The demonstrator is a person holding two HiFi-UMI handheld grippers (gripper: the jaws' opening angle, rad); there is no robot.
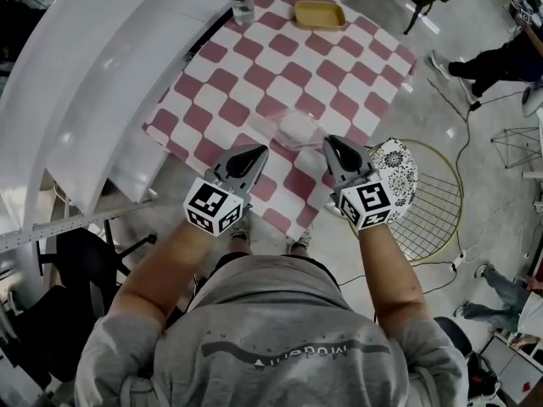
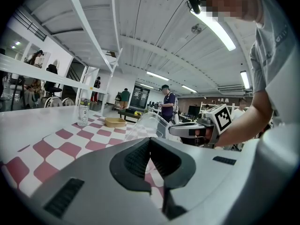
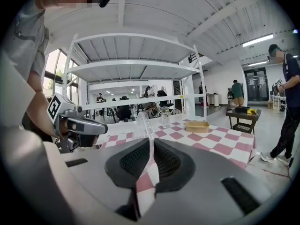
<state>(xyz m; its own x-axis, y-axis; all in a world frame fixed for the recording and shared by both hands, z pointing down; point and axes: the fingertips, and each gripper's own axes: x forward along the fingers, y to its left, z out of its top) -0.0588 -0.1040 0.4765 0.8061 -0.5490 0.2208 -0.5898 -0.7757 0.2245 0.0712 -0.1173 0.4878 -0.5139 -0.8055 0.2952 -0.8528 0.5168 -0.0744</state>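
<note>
A clear thin plastic piece (image 1: 295,127), either a bag or a thin-walled container, hangs between my two grippers over the near edge of the red-and-white checked table (image 1: 254,58). My left gripper (image 1: 259,149) is shut at the piece's left edge. In the left gripper view the jaws (image 2: 150,139) meet, and the clear plastic (image 2: 145,124) rises just past them. My right gripper (image 1: 329,141) is shut on its right edge. The thin clear rim (image 3: 143,121) runs up from between the right gripper's jaws (image 3: 152,142). Each gripper faces the other across the piece.
A tan tray (image 1: 320,14) and a clear bottle (image 1: 243,3) stand at the table's far end. A white shelf unit (image 1: 85,83) runs along the left. A round wire chair (image 1: 433,202) with a patterned cushion (image 1: 394,172) stands right of me. People stand further off.
</note>
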